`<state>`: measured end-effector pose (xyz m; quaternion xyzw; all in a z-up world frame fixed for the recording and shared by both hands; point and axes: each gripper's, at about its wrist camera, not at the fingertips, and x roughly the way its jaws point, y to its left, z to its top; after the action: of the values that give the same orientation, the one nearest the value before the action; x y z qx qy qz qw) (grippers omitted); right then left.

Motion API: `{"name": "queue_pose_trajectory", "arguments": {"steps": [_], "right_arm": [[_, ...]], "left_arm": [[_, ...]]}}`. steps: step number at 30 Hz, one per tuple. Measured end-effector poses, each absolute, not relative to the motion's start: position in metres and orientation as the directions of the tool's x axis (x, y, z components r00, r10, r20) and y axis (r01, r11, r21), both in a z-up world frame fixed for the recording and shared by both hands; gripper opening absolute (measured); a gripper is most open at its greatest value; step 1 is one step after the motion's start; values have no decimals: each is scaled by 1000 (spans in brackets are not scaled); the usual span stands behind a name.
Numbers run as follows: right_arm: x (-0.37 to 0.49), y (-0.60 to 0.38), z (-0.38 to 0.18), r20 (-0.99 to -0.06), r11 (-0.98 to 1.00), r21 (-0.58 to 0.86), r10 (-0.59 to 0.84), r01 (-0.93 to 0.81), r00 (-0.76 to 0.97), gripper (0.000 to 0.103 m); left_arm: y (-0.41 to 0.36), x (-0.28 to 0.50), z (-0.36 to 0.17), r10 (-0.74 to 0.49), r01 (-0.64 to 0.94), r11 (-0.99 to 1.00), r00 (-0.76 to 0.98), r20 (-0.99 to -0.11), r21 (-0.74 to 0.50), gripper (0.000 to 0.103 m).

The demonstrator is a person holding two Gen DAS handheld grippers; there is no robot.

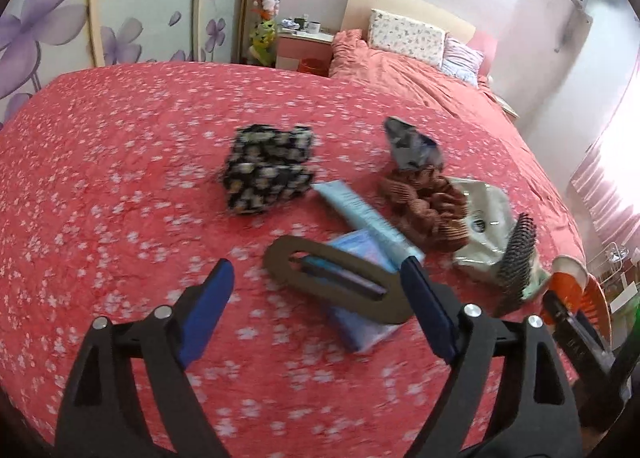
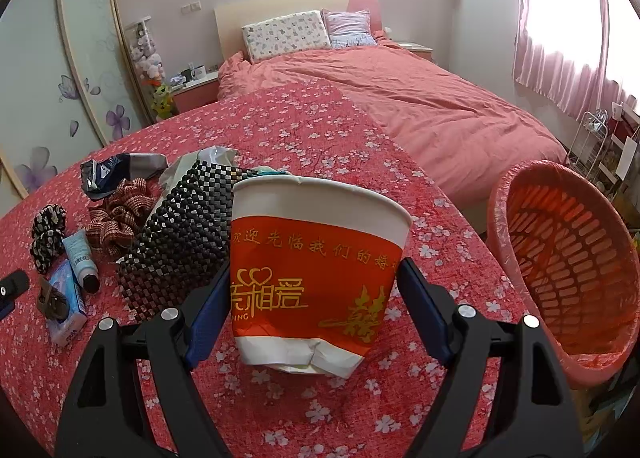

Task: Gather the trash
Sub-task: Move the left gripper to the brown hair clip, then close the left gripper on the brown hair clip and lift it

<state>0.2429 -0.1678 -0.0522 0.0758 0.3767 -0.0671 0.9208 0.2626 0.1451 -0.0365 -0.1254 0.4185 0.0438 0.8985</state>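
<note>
My right gripper (image 2: pixel 312 290) is shut on a red and white paper cup (image 2: pixel 316 278) with a crushed base, held upright above the table, left of the red mesh trash basket (image 2: pixel 568 262). The cup (image 1: pixel 568 274) also shows at the right edge of the left wrist view. My left gripper (image 1: pixel 320 278) is open and empty above a brown cardboard oval piece (image 1: pixel 340 282) lying on a blue tissue pack (image 1: pixel 360 322). A crumpled silver-blue wrapper (image 1: pixel 412 146), a beige crumpled bag (image 1: pixel 484 218) and a black mesh mat (image 2: pixel 176 242) lie beyond.
A black floral scrunchie (image 1: pixel 268 170), a brown striped scrunchie (image 1: pixel 428 206) and a light blue tube (image 1: pixel 364 214) lie on the red floral tablecloth (image 1: pixel 120 178). A bed (image 2: pixel 420 98) stands behind the table, a wardrobe at left, a wire rack (image 2: pixel 592 138) at right.
</note>
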Motion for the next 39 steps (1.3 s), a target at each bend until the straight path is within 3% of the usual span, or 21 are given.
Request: {"name": "queue_pose_trajectory", "arguments": {"steps": [8, 23, 28, 36, 39], "right_arm": [[241, -169, -51, -702, 979, 92, -66, 182, 709, 80], [237, -173, -51, -696, 979, 92, -68, 184, 714, 80], [236, -175, -51, -697, 978, 95, -68, 186, 714, 80], [235, -177, -52, -700, 977, 98, -67, 188, 711, 80], [234, -177, -51, -693, 979, 91, -71, 185, 718, 80]], "left_arm": [[118, 274, -52, 84, -220, 974, 592, -802, -61, 85], [176, 238, -53, 88, -239, 968, 612, -786, -77, 85], [183, 228, -51, 42, -226, 965, 629, -776, -131, 79], [186, 226, -49, 58, -220, 970, 621, -781, -102, 79], [193, 231, -52, 38, -229, 965, 614, -789, -132, 68]]}}
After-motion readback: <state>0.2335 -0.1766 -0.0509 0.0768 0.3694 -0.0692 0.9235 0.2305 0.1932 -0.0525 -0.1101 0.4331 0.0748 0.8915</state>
